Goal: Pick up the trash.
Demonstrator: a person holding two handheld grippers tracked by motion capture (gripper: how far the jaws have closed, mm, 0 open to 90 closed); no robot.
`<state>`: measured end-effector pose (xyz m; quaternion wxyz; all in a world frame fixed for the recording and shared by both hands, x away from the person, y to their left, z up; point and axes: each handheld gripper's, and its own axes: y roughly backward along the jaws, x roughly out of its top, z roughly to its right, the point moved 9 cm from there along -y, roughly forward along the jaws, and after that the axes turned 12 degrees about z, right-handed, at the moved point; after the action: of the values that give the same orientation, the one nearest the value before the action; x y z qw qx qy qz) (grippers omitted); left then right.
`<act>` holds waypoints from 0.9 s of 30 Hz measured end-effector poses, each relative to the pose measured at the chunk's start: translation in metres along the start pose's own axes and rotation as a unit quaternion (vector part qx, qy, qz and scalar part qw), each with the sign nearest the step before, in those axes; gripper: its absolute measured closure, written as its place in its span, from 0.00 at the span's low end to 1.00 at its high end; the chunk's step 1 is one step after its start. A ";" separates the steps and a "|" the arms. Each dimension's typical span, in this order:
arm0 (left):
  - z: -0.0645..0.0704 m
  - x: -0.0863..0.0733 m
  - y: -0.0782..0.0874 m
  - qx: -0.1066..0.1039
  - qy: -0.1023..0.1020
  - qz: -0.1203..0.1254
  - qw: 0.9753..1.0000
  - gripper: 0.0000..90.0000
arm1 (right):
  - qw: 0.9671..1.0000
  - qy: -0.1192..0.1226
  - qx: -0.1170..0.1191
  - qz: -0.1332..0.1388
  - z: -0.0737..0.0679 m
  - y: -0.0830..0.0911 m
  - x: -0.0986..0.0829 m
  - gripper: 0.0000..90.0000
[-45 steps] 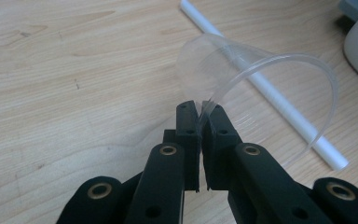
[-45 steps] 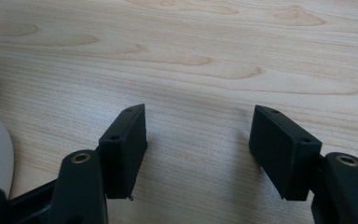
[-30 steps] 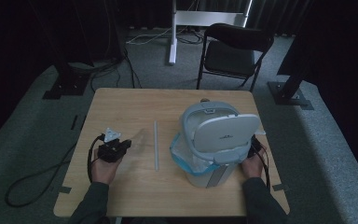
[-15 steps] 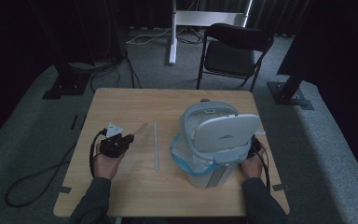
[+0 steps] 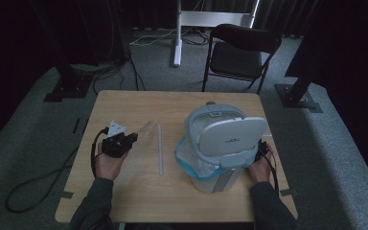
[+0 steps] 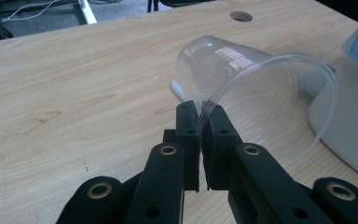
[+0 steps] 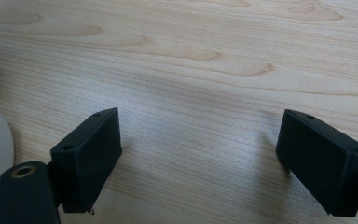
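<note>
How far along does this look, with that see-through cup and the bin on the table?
Done: the white bin stands lid up, blue liner fitted, and the left tongs have pinched the clear plastic cup by its rim. In hand: the cup hangs tilted on its side above the table, short of the bin. Left, probably: dropping the cup in, perhaps also the straw. The right tongs wait open beside the bin.

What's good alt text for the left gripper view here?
The left gripper, jaws shut, pinches the rim of a clear plastic cup tipped on its side over a light wooden table. A white bin stands at the right edge, and a white straw shows behind the cup.
</note>
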<state>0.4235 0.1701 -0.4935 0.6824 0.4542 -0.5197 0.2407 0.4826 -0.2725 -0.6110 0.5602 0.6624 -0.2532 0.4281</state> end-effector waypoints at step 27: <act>0.011 0.040 0.000 -0.025 -0.018 0.037 0.999 0.95 | 1.000 -0.002 -0.007 0.001 0.000 0.001 -0.001 0.15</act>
<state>0.4321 0.1547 -0.4559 0.6748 0.4217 -0.5539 0.2449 0.4811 -0.2729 -0.6109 0.5640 0.6591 -0.2578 0.4255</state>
